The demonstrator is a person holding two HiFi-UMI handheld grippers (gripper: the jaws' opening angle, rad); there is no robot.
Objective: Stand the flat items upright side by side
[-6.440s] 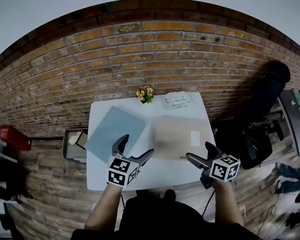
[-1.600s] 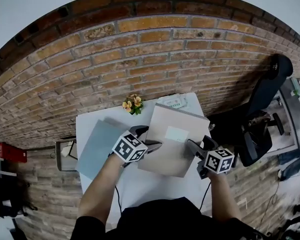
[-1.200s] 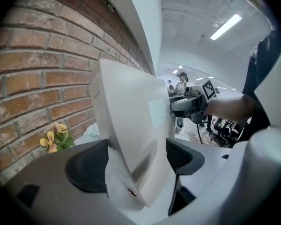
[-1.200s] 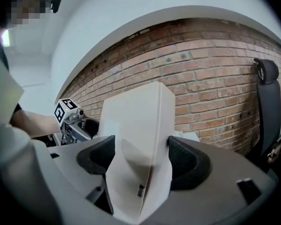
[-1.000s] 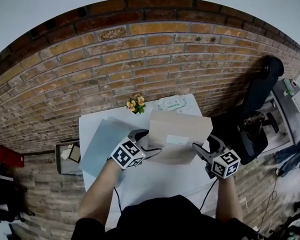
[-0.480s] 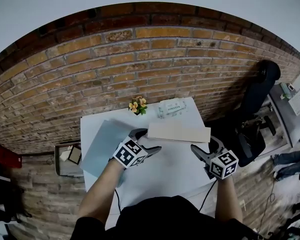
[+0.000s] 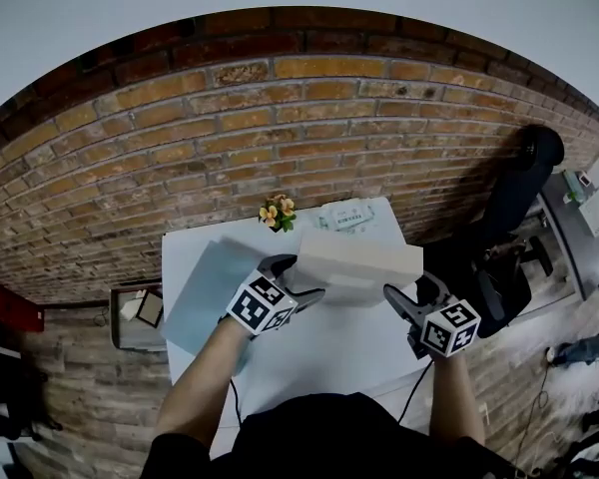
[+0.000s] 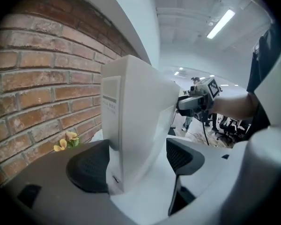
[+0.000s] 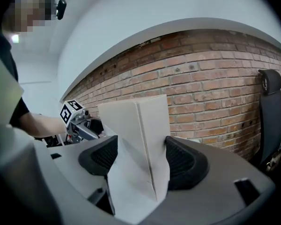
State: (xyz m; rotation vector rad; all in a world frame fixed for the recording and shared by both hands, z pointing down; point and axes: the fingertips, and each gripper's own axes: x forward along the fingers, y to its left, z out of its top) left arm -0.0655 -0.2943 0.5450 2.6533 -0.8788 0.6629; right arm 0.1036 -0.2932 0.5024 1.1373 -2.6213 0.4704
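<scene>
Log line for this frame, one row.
box: on edge, near upright | left gripper: shut on box | right gripper: shut on box | blue folder: flat on table

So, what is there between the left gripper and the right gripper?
The flat cardboard box stands on edge there, the left gripper on one end, the right gripper on the other; the head view shows it.
</scene>
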